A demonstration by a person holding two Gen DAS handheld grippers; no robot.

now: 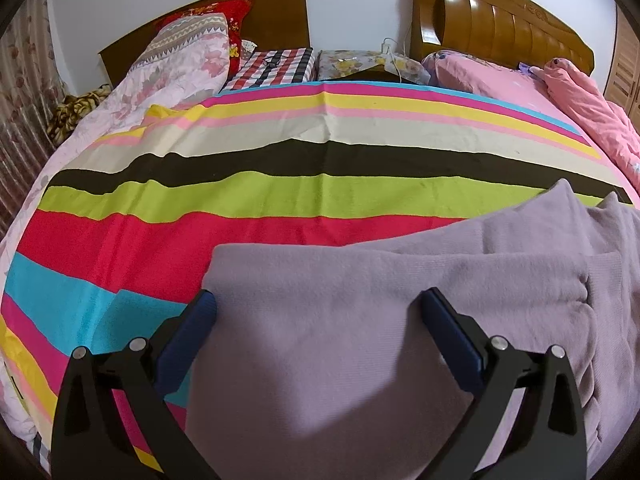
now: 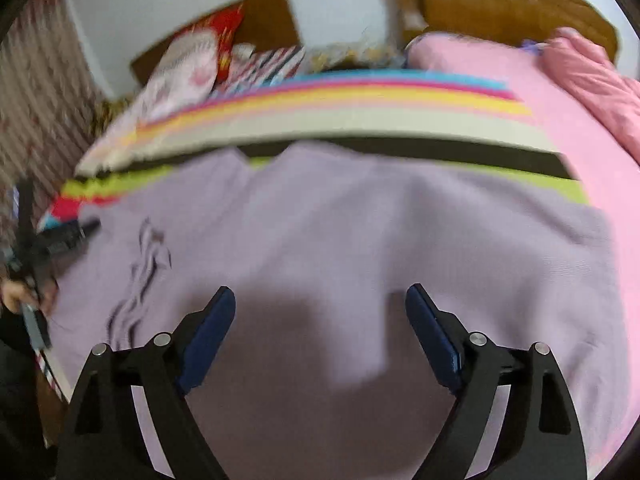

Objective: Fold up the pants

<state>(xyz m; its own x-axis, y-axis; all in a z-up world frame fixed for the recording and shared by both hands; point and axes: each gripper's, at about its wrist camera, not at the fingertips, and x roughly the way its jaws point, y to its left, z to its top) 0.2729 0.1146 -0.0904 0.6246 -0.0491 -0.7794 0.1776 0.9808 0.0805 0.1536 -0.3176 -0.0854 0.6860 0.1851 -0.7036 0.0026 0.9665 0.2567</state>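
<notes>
The lilac knit pants (image 1: 360,320) lie folded on the striped bedspread (image 1: 200,200), filling the lower right of the left wrist view. My left gripper (image 1: 318,298) is open just above their left end, holding nothing. In the blurred right wrist view the pants (image 2: 360,232) spread wide, with a dark drawstring (image 2: 140,280) at the left. My right gripper (image 2: 320,294) is open above their middle, holding nothing. The left gripper also shows at the far left of the right wrist view (image 2: 76,232).
Pillows and a floral quilt (image 1: 172,64) lie at the head of the bed on the left. A pink sheet (image 1: 500,84) and a bunched pink duvet (image 1: 592,112) lie on the right. Wooden headboards (image 1: 500,24) stand behind.
</notes>
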